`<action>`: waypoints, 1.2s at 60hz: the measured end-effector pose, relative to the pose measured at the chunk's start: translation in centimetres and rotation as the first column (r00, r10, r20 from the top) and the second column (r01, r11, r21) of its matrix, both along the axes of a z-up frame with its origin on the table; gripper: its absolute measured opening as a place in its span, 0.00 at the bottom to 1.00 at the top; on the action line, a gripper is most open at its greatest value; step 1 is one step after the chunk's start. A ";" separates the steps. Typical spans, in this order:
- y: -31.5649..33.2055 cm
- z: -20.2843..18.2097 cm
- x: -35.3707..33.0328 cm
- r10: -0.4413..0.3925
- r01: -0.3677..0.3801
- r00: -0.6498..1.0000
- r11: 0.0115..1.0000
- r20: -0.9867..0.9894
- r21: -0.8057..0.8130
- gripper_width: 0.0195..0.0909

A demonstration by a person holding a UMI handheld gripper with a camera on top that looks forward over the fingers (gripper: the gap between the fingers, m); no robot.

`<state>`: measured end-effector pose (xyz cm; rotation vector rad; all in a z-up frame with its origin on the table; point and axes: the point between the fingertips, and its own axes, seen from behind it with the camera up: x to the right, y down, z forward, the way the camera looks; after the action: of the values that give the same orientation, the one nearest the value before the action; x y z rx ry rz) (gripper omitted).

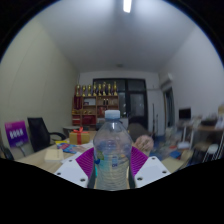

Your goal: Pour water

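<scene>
Blocking most of the near view, a clear plastic water bottle (112,150) stands upright between the two fingers of the gripper (112,163). Bottle base is cut off below, so what it rests on, if anything, can't be told. Purple pads (84,160) sit against both sides of the bottle with no gap visible; jaws are narrowed to bottle width and look clamped on it. Finger bodies are white, angular, only partly visible.

Bottle: ribbed transparent wall, a pale label band around the middle, a white or light screw cap on top. Water level is hard to make out through the plastic.

Beyond the bottle, a light wooden table (45,156) carries small cluttered items, too small to identify; something red and yellow lies on it to the left. A black office chair (40,132) stands left of the table, beside a purple sign (17,132) whose print is unreadable. Against the far wall is a dark red shelf (98,105) with rows of gold objects, possibly trophies, unclear. A doorway is right of it. Desks with more clutter sit at the right, indistinct. A long ceiling light (127,6) is partly cut off above. Walls are plain and pale.
</scene>
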<state>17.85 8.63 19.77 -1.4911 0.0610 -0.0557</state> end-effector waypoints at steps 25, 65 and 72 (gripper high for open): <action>3.0 -8.7 1.0 0.001 0.003 0.998 0.998 0.061 -0.065 0.40; -8.2 -7.0 0.5 0.059 -0.059 0.998 0.984 -0.004 -0.166 0.90; -14.3 -6.2 -1.1 0.065 -0.061 0.998 0.982 0.013 -0.177 0.89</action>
<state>16.71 -5.65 13.55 -1.6686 -0.0067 -0.0247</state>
